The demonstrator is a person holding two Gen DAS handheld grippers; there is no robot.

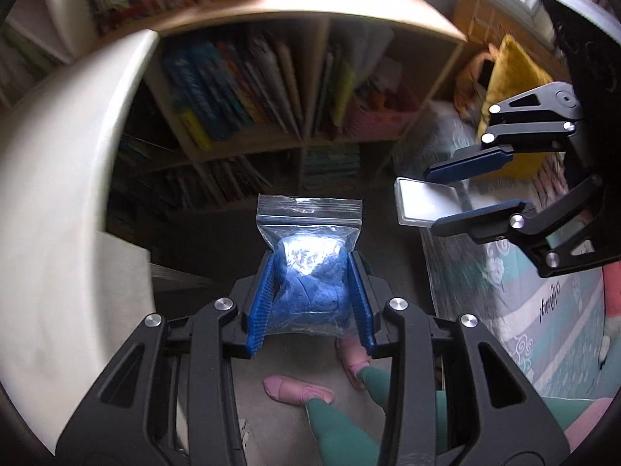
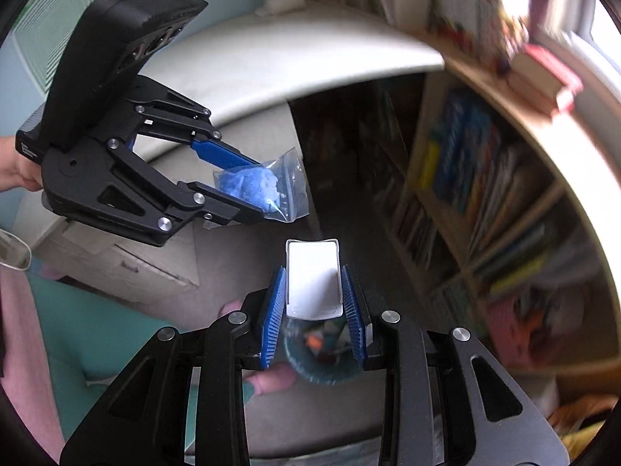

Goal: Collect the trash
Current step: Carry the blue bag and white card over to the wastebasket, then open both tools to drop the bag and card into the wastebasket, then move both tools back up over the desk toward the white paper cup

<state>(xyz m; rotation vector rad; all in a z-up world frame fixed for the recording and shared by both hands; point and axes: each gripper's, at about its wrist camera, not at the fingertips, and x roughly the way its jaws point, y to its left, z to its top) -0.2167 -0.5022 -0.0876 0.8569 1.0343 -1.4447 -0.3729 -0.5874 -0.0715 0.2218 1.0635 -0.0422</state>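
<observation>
Left gripper (image 1: 310, 299) clamps a crinkled clear zip bag (image 1: 309, 233) of blue material, seal end forward. Right gripper (image 2: 314, 310) grips a smooth white rectangular box (image 2: 312, 283), long axis forward.

**Your count, kind by kind**

You have two hand-held grippers: the left hand-held gripper (image 1: 310, 303) and the right hand-held gripper (image 2: 314, 310). You carry one zip bag (image 1: 310, 248) with blue stuff inside and one small white box (image 2: 312, 279). You are standing over one round bin (image 2: 322, 353), near one bookshelf (image 1: 271, 116), one bed (image 1: 524, 291), one yellow cushion (image 1: 512, 77) and one pale counter (image 2: 291, 58). Your two pink slippers (image 1: 299, 388) show below.
</observation>
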